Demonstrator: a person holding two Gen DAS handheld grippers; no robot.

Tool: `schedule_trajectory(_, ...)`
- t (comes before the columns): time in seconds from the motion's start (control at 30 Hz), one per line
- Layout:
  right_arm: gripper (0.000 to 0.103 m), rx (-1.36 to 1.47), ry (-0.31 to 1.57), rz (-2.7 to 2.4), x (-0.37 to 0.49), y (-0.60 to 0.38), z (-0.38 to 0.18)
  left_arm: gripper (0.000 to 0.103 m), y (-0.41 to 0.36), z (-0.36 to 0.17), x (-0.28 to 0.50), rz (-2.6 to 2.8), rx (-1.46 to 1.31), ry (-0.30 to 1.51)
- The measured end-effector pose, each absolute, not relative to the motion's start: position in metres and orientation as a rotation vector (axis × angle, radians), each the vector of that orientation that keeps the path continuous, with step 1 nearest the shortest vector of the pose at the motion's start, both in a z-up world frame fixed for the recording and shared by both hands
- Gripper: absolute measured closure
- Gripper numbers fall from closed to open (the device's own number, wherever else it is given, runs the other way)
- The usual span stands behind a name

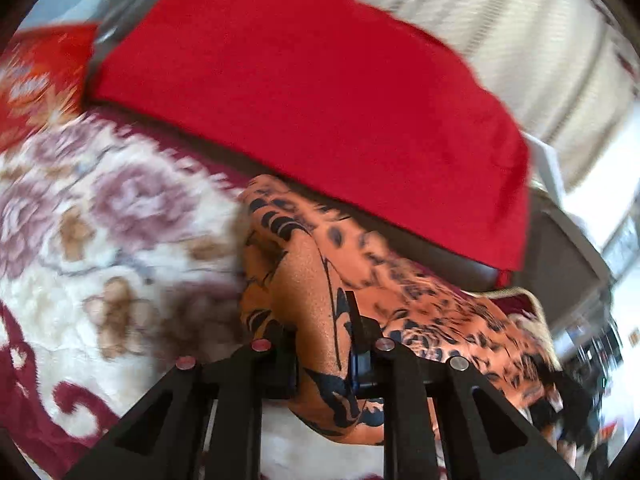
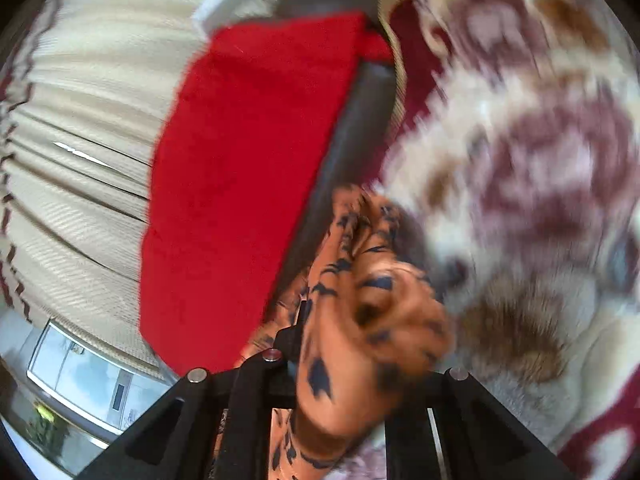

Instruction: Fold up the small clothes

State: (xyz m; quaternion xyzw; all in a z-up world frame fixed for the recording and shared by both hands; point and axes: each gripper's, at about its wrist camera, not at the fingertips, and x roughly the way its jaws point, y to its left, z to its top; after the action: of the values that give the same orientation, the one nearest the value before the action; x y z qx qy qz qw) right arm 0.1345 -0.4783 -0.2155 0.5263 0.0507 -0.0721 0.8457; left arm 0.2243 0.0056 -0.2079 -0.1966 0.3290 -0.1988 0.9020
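Observation:
An orange garment with a black animal print (image 1: 400,280) lies on a floral blanket. My left gripper (image 1: 322,356) is shut on a fold of it, and the cloth runs up and to the right from the jaws. In the right wrist view my right gripper (image 2: 340,344) is shut on a bunched part of the same orange garment (image 2: 360,300), which covers the right finger. Both views are blurred by motion.
A white and maroon floral blanket (image 1: 100,240) covers the surface; it also shows in the right wrist view (image 2: 540,160). A red cloth (image 1: 320,100) drapes a dark cushion behind the garment; it shows too in the right wrist view (image 2: 240,160). Cream curtains (image 2: 80,140) hang beyond.

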Motion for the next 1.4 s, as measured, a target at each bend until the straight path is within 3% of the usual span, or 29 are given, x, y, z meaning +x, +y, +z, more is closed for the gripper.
schedule_trajectory(0.1,0.089,1.046,0.029,-0.221,0.098,-0.489,-0.195,0.082,-0.021,-0.208,0.205,-0.442,-0.269,0.689)
schedule_trajectory(0.17,0.089,1.065,0.025,-0.273,0.082,-0.502,-0.198,0.075,-0.035,-0.225,0.203,-0.424,-0.178,0.764)
schedule_trajectory(0.23,0.089,1.141,0.086,-0.283,0.075,-0.515,-0.220,0.073,-0.035,-0.245,0.210,-0.385,-0.134,0.876)
schedule_trajectory(0.3,0.087,1.202,0.188,-0.267,0.080,-0.518,-0.241,0.058,-0.016,-0.254,0.217,-0.383,-0.222,0.927)
schedule_trajectory(0.37,0.085,1.209,0.258,-0.277,0.087,-0.515,-0.250,0.053,0.007,-0.250,0.223,-0.353,-0.299,0.927)
schedule_trajectory(0.43,0.078,1.234,0.285,-0.256,0.091,-0.519,-0.254,0.052,0.023,-0.241,0.222,-0.331,-0.322,0.883)
schedule_trajectory(0.5,0.053,1.248,0.283,-0.260,0.090,-0.520,-0.256,0.045,0.029,-0.233,0.222,-0.290,-0.297,0.832)
schedule_trajectory(0.53,0.051,1.248,0.274,-0.265,0.091,-0.521,-0.256,0.041,0.029,-0.234,0.224,-0.275,-0.278,0.829)
schedule_trajectory(0.57,0.053,1.229,0.273,-0.257,0.094,-0.519,-0.254,0.041,0.026,-0.239,0.228,-0.258,-0.244,0.850)
schedule_trajectory(0.6,0.070,1.154,0.291,-0.274,0.098,-0.512,-0.245,0.041,0.023,-0.244,0.231,-0.249,-0.223,0.869)
schedule_trajectory(0.7,0.086,0.948,0.309,-0.336,0.106,-0.485,-0.217,0.041,0.027,-0.252,0.237,-0.233,-0.225,0.913)
schedule_trajectory(1.1,0.087,0.610,0.320,-0.177,0.154,-0.335,-0.103,0.041,0.126,-0.218,0.235,-0.036,-0.369,0.771)
schedule_trajectory(1.33,0.087,0.515,0.519,-0.065,0.229,-0.226,-0.140,0.041,0.161,-0.226,0.233,0.016,-0.405,0.780)
schedule_trajectory(1.4,0.082,0.477,0.624,-0.068,0.253,-0.201,-0.167,0.041,0.167,-0.228,0.233,0.025,-0.404,0.779)
